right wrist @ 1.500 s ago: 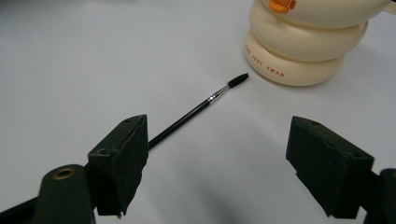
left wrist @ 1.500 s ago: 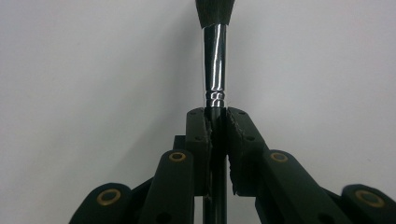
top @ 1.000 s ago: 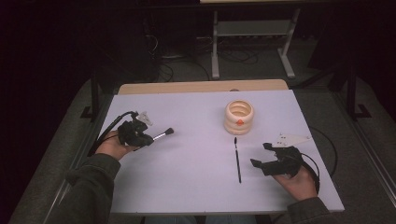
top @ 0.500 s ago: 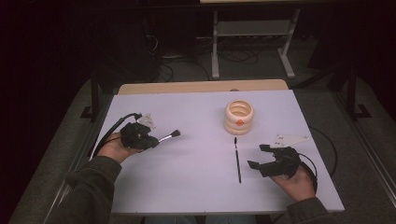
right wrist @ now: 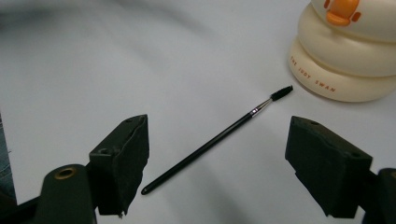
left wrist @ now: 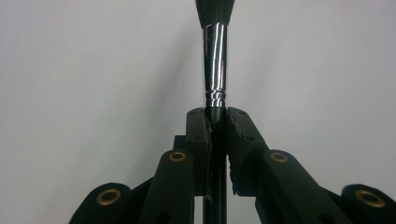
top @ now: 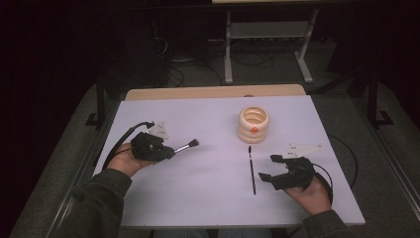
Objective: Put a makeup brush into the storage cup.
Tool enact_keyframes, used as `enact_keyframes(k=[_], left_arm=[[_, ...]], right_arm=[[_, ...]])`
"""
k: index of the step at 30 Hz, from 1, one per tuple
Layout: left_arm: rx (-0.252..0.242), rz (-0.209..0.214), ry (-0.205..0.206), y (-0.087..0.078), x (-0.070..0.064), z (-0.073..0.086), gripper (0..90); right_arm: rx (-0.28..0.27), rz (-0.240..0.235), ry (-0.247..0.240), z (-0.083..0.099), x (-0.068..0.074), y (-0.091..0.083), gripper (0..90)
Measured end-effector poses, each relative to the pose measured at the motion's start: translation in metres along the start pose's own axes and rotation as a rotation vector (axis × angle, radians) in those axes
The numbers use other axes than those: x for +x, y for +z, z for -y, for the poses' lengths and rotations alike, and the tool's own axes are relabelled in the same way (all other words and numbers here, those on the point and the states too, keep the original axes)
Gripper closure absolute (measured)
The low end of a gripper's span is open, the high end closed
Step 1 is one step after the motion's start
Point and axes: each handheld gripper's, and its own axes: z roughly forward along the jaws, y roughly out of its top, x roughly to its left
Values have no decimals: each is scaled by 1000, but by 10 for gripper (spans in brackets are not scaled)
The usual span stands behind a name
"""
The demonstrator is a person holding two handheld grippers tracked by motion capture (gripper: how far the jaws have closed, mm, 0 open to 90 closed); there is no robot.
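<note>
- Trouble in the high view starts with the left claw: it holds a makeup brush by the handle, with the bristle end jutting toward the middle of the table. Such a long overhang could sweep against the table top and twist the brush out of line if the hand dips. The cream ringed holder stands well apart from this brush, so a long carry lies between them, and a careless approach could knock the holder over. The right claw hangs just beside a thin black wand that lies flat on the table below the holder.
- Slippage is the worry in the left gripper view: the left claw is pinched shut on the brush just below its shiny metal collar. The handle is smooth and round, so I judge it could rotate or slide between the pads if it meets any resistance.
- Misalignment is the risk in the right gripper view: the right claw stands wide open and holds nothing, with the wand lying slantwise between the two jaws. Closing on so thin a rod lying flat could scrape the table or flick it away. The holder sits near its bristled tip, so a shove could push the wand against it.
</note>
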Motion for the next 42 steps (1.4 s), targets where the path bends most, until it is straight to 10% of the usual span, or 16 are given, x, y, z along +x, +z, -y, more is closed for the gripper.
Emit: enact_keyframes(k=[42], left_arm=[[-126,79,121,0,-41,-29,794]], right_arm=[[2,-151,-19,-15,13,22,216]])
